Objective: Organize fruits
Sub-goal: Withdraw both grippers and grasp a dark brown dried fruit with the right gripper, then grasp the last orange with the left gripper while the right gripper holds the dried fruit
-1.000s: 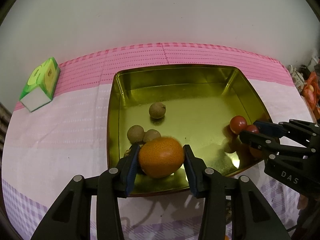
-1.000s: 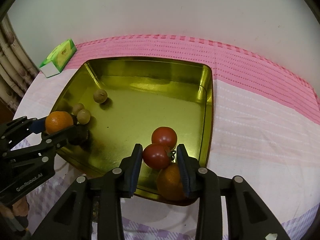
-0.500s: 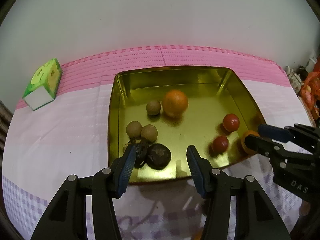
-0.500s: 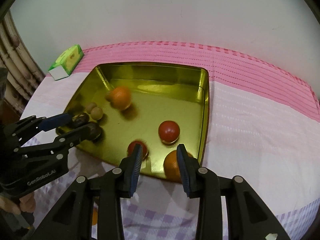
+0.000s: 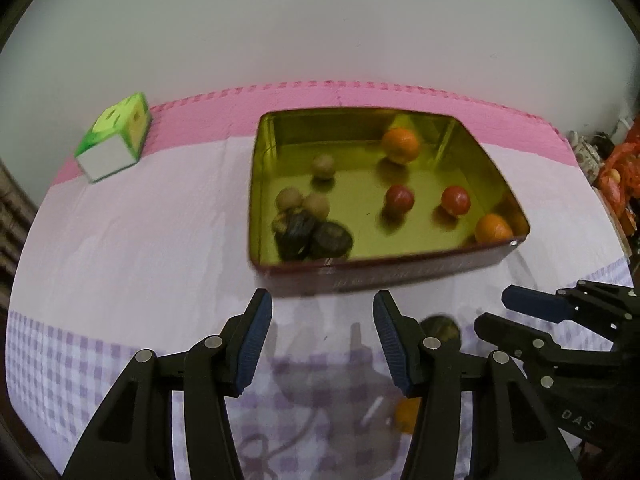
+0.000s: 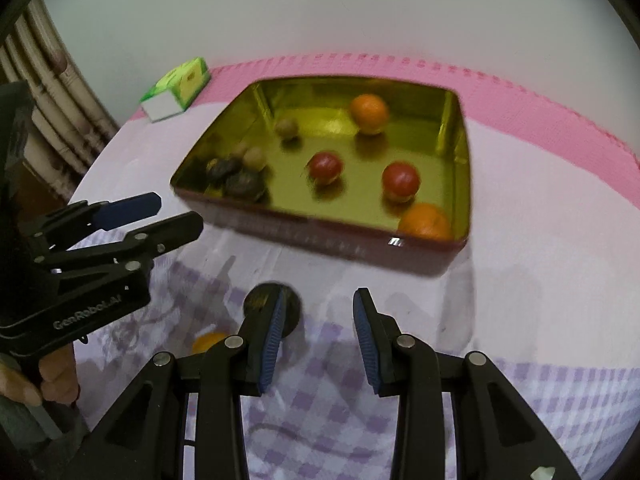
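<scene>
A gold tin tray holds two oranges, two red tomatoes, three small brown fruits and dark fruits at its near left corner. My left gripper is open and empty, hovering short of the tray's near wall. My right gripper is open and empty too. A dark round fruit and an orange fruit lie on the cloth near my right gripper's left finger; both also show in the left wrist view.
A green and white box sits at the table's far left on the pink band. A white wall stands behind the table. Orange bags and clutter lie off the right edge. Bamboo-like poles stand at the left.
Both grippers let go of their fruit, the left its orange and the right its tomato. Both have pulled back and up from the tray. The orange rolled to the far side.
</scene>
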A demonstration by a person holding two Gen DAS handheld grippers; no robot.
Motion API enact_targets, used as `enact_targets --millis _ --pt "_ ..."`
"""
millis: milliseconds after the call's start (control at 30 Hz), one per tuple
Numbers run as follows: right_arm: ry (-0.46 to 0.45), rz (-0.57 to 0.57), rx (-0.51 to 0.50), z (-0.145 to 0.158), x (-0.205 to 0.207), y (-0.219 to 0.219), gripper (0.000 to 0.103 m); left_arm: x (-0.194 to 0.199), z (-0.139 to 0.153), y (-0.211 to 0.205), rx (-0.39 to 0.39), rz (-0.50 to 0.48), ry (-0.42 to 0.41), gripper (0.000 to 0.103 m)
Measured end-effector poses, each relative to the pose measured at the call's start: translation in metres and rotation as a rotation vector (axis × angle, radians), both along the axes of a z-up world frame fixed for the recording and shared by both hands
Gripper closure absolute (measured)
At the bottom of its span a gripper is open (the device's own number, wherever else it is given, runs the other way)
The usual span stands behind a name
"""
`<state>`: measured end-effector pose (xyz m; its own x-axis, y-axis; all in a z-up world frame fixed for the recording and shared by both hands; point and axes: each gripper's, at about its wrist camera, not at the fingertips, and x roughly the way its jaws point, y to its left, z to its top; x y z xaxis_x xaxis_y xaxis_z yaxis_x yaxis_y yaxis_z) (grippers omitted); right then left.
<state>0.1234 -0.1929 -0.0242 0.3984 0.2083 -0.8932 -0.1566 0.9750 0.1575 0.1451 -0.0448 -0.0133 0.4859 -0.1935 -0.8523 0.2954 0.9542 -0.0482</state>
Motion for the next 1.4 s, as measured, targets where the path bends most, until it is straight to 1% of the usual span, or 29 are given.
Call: enact_targets --millis 200,400,500,567,767,1000,1400 --pt "0.018 0.034 -0.004 -0.01 -0.003 0.016 0.07 -0.009 -0.012 0.017 0.006 0.041 0.028 0.049" --pt "0.03 0.062 -0.023 -0.017 0.0 0.029 0.07 -0.014 -0.022 0.026 0.013 0.062 0.044 0.049" --pt "0.044 0.065 -0.03 -0.023 0.002 0.033 0.07 -0.014 -0.025 0.027 0.012 0.07 0.05 0.049" --pt "0.048 0.068 -0.032 -0.026 0.004 0.036 0.067 -0.015 -0.026 0.028 0.011 0.074 0.052 0.049" --pt "0.069 0.077 -0.032 -0.033 0.012 0.039 0.067 -0.015 -0.029 0.031 0.006 0.079 0.061 0.049" --pt "0.061 0.08 -0.042 -0.033 0.013 0.038 0.068 -0.016 -0.032 0.029 0.0 0.074 0.073 0.049" --pt "0.054 0.005 -0.07 -0.031 0.005 0.01 0.068 -0.031 -0.028 0.017 -0.013 0.042 0.073 0.049"
